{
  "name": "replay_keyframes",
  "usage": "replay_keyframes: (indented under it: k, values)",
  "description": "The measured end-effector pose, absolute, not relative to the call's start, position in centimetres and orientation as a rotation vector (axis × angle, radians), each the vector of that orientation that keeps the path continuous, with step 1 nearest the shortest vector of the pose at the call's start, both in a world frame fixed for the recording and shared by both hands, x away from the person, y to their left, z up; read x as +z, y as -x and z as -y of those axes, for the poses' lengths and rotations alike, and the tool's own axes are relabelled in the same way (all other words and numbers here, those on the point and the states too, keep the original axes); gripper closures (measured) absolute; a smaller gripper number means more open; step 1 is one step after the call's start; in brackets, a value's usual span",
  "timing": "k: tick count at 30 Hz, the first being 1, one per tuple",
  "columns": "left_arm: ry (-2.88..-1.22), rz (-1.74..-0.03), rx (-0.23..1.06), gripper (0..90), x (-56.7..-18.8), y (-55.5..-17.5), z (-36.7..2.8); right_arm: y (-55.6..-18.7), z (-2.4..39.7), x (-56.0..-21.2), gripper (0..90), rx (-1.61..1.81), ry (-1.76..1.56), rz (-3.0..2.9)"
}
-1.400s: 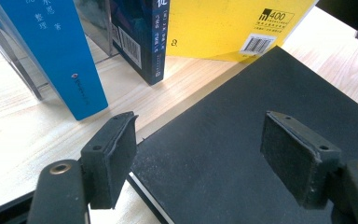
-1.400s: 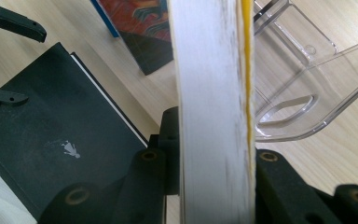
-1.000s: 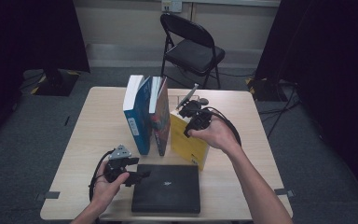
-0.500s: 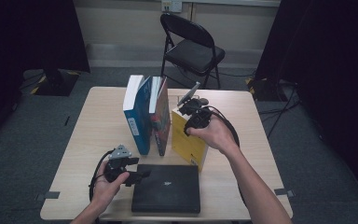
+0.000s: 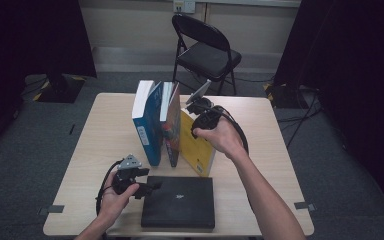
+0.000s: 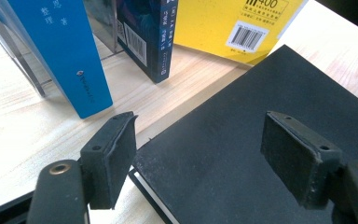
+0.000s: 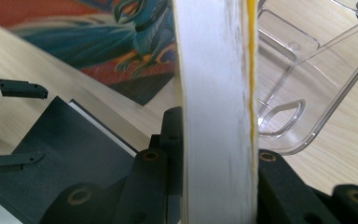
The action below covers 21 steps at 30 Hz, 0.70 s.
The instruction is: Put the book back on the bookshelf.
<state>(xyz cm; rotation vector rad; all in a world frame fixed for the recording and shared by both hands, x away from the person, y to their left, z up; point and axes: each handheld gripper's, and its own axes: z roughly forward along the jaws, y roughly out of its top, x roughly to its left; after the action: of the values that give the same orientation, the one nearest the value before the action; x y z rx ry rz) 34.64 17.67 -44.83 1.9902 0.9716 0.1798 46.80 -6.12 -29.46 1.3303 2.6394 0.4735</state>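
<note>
- Since the earlier frame almost nothing has shifted: the right hand with the yellow book (image 5: 196, 146) keeps nearly the same place, and the left hand stays put at the table's near left.
- The right gripper (image 5: 198, 116) is clamped on the top edge of the yellow book; in the right gripper view the white page block (image 7: 214, 112) runs up between its two jaws, which press it from both sides.
- The yellow book stands upright near the middle of the table (image 5: 100, 130), the rightmost of a row, just beside the dark-spined book (image 5: 171, 127) and the blue book (image 5: 146, 125).
- A clear plastic bookend (image 7: 303, 79) lies on the wood just behind the yellow book in the right gripper view.
- The left gripper (image 5: 147, 187) has its jaws wide apart, holding nothing, poised at the left edge of the black book (image 5: 180, 202).
- The black book lies flat at the table's near edge, in front of the standing row.
- A black folding chair (image 5: 207, 52) stands beyond the far edge.
</note>
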Motion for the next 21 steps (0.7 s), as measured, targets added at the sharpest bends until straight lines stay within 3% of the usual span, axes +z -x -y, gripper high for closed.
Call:
replay_keyframes:
  k: [21]
  values:
    - [-2.003, -0.955, 0.190, 26.4, -44.8, -34.4, -17.5, -48.6, 4.7, -29.6, 74.9, 0.419, -1.592, -2.521]
